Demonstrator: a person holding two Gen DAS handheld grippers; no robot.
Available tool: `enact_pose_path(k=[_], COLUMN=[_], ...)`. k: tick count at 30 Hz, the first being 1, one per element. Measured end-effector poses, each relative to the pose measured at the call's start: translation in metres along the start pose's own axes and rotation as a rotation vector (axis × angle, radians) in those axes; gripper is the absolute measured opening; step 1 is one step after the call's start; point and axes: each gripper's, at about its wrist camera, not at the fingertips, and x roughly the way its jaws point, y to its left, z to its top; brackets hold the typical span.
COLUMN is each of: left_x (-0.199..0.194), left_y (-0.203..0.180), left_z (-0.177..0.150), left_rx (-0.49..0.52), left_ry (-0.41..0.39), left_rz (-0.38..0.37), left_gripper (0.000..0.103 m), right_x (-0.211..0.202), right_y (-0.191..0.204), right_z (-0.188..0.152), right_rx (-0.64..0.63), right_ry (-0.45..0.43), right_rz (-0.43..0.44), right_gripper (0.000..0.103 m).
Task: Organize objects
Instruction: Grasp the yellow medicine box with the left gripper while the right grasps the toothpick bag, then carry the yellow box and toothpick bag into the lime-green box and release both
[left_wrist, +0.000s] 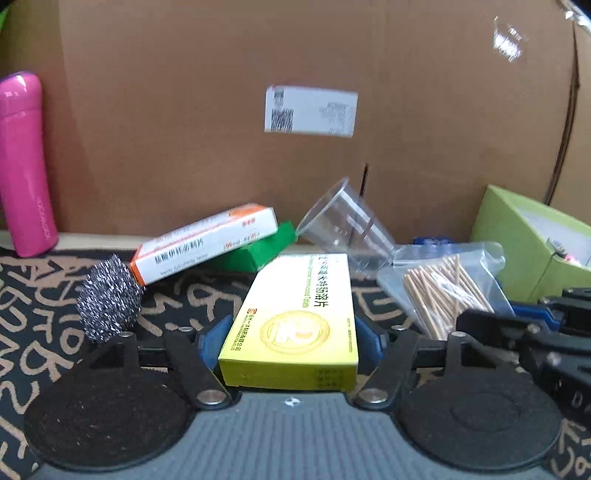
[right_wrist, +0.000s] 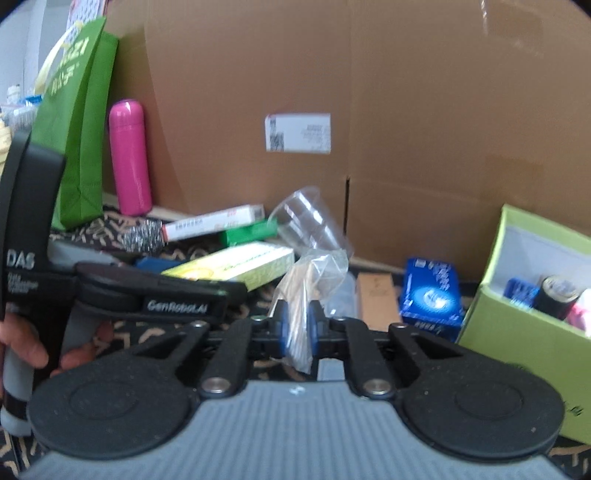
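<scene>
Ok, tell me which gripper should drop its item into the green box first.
Right. The right gripper is shut on the bag of sticks, and the green box stands open just to its right. The left gripper straddling the yellow box sits farther away.

In the right wrist view, the black handheld left tool (right_wrist: 258, 295) carries white lettering: "GenRobot.AI" on its side arm and "DAS" on its upright black body, with smaller lines beneath too blurred to read. The yellow-green cardboard medicine box (left_wrist: 295, 321) bears green Chinese print and the English word "Tablets". The white shipping label (left_wrist: 311, 110) on the big brown cardboard box (left_wrist: 424, 110) shows only blurred barcodes.
</scene>
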Motion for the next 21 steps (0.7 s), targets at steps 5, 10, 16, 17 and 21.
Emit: enact_pose_path(k=[5, 10, 16, 17, 21], left_x=[-0.025, -0.039, -0.055, -0.059, -0.067], left_y=[-0.013, -0.023, -0.043, -0.047, -0.075], left_z=[0.010, 0.018, 0.034, 0.038, 0.059], left_rx=[-0.025, -0.063, -0.060, -0.053, -0.018], left_ry=[-0.074, -0.088, -0.119, -0.131, -0.174], left_rz=[-0.029, -0.080, -0.134, -0.144, -0.194], left_gripper=[0.070, 0.070, 0.070, 0.070, 0.070], right_x=[-0.020, -0.038, -0.054, -0.058, -0.077], right_y=[-0.010, -0.029, -0.050, -0.053, -0.078], right_z=[0.009, 0.016, 0.021, 0.021, 0.022], right_rx=[0.025, 0.084, 0.134, 0.144, 0.206], right_ry=[-0.071, -0.137, -0.200, -0.215, -0.275], right_rz=[-0.015, -0.039, -0.079, -0.084, -0.144], right_gripper=[0.010, 0.010, 0.010, 0.010, 0.010])
